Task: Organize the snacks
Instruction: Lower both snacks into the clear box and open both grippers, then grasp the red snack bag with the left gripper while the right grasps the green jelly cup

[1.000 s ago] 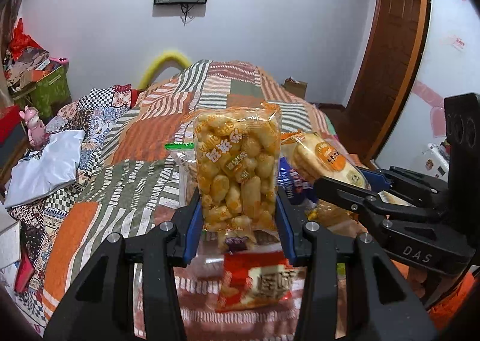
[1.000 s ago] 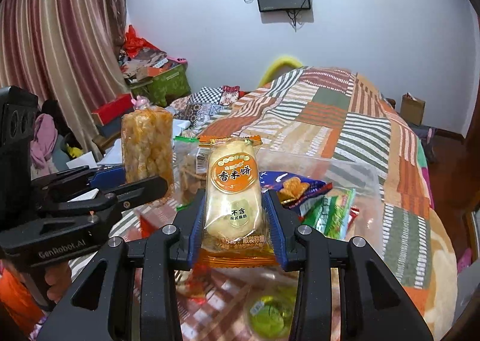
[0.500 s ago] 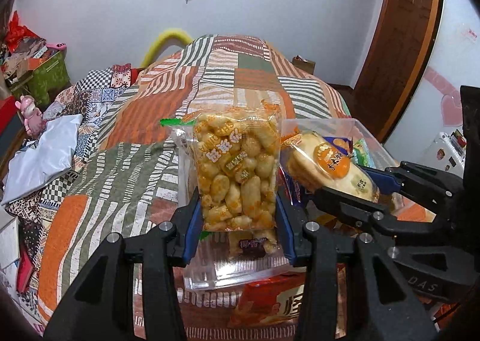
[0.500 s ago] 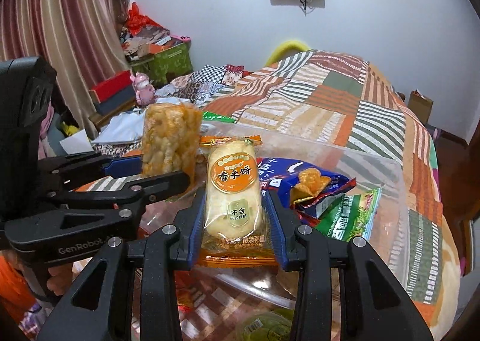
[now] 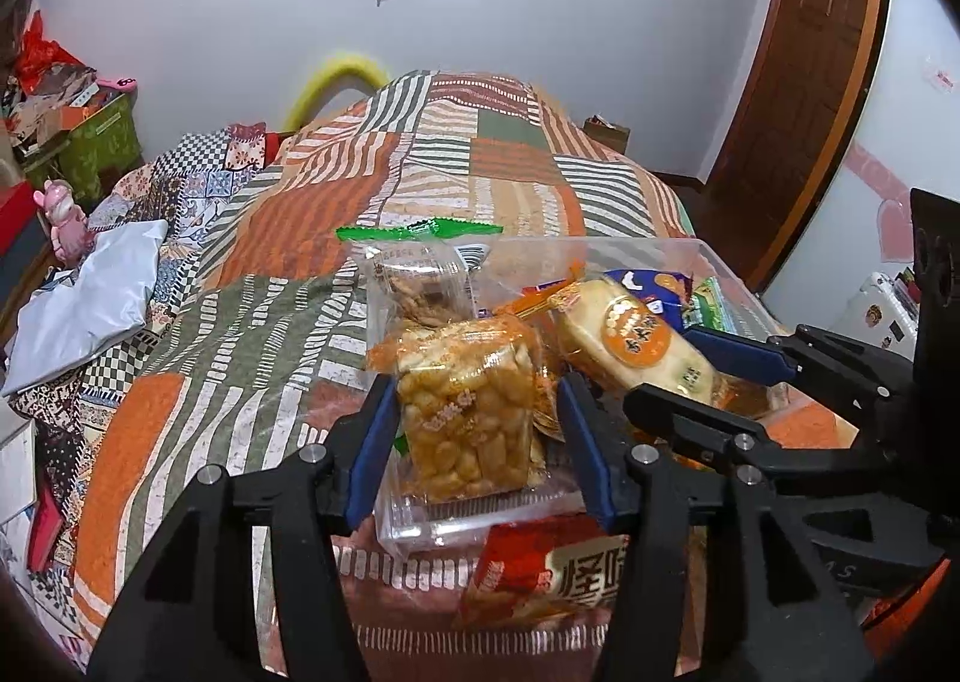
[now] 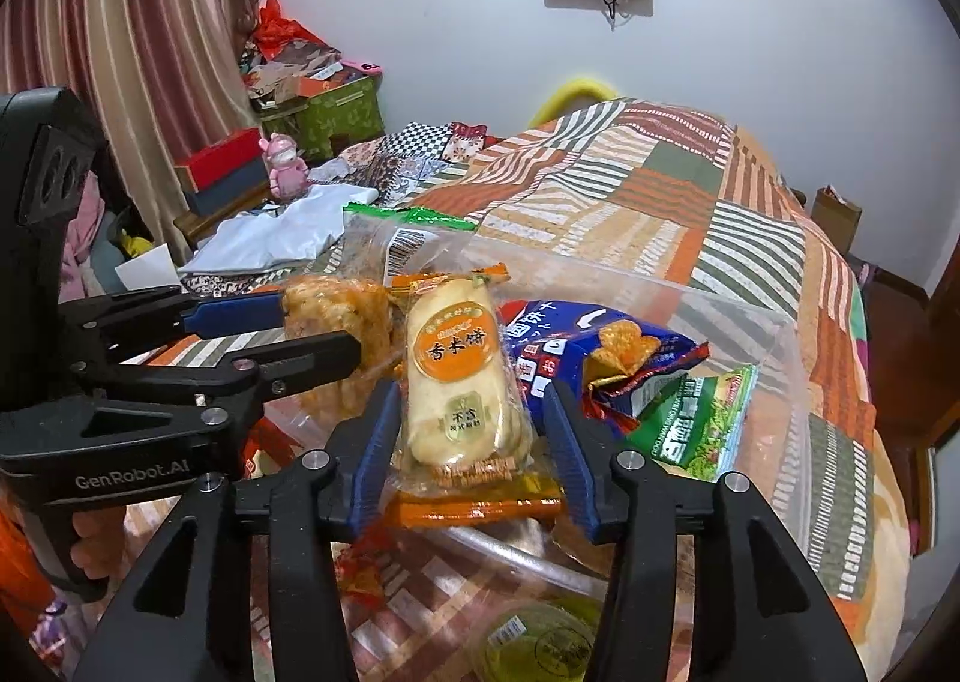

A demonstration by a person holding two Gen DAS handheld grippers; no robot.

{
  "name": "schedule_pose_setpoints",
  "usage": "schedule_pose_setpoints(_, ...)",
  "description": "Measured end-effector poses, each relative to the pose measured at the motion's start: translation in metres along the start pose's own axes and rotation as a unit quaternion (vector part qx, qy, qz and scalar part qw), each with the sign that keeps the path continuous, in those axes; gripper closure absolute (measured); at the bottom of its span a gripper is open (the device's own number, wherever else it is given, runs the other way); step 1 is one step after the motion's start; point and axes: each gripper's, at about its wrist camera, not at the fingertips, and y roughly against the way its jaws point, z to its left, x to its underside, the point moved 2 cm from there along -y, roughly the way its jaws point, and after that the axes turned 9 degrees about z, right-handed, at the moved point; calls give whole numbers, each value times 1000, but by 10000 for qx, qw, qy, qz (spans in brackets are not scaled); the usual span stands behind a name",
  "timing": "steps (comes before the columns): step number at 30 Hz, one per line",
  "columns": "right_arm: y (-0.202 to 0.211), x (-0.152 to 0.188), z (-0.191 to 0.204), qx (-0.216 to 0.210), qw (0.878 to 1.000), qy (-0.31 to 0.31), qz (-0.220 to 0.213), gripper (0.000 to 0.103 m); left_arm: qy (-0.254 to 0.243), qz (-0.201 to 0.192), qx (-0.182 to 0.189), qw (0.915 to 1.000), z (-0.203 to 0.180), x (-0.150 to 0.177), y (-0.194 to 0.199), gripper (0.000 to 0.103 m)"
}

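Observation:
A clear plastic bin (image 5: 714,256) (image 6: 720,316) stands on the quilted bed. My left gripper (image 5: 477,433) has wide jaws around a bag of golden puffed snacks (image 5: 468,412), which sits tilted in the bin's near left corner; the gap at the sides suggests it is released. My right gripper (image 6: 468,430) has its pads apart from a rice cracker pack with an orange label (image 6: 459,376), which stands over the bin. It also shows in the left wrist view (image 5: 636,346). The puffed snack bag also shows in the right wrist view (image 6: 339,322).
In the bin lie a clear cracker pack with a green top (image 5: 420,280), a blue chip bag (image 6: 576,352) and a green packet (image 6: 696,424). A red snack bag (image 5: 552,574) and a green jelly cup (image 6: 540,646) lie on the quilt in front.
Both grippers moved forward and down over the bin. The puffed snack bag tipped and sank into the bin, and both pairs of jaws have spread wider.

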Motion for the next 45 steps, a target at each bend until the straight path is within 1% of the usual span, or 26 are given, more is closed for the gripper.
schedule_pose_setpoints(1,2,1,0,11,10000,-5,-1,57,-5,-23,2,10000,-1,1,3,49)
schedule_pose_setpoints(3,6,2,-1,15,10000,-9,-25,56,-13,-95,5,10000,-2,2,9,43)
schedule_pose_setpoints(5,12,4,-2,25,10000,-25,-73,55,-17,-199,11,9998,-4,4,18,41)
schedule_pose_setpoints(7,18,6,-4,26,9999,-51,-122,52,-42,-262,6,9996,-6,6,26,39)
schedule_pose_setpoints(12,37,15,-9,97,9995,-121,-290,47,-118,-389,-103,9991,-12,17,40,24)
schedule_pose_setpoints(16,47,27,-13,141,9992,-162,-340,39,-228,-417,-212,9986,-18,31,43,16)
schedule_pose_setpoints(18,48,32,-14,203,9991,-169,-320,39,-280,-403,-252,9985,-21,40,42,14)
schedule_pose_setpoints(21,48,42,-16,230,9993,-188,-229,39,-268,-303,-212,9990,-23,50,37,12)
schedule_pose_setpoints(25,47,58,-18,209,9995,-224,-81,39,-128,-50,-73,9999,-22,61,24,12)
schedule_pose_setpoints(32,27,80,-24,175,9987,-331,347,39,-62,345,-19,9994,-23,75,-2,12)
schedule_pose_setpoints(38,11,86,-28,94,9972,-438,603,39,-138,496,-58,9987,-32,75,-20,12)
schedule_pose_setpoints(45,-4,88,-22,44,9954,-349,886,39,-105,512,-141,9985,-34,70,-30,12)
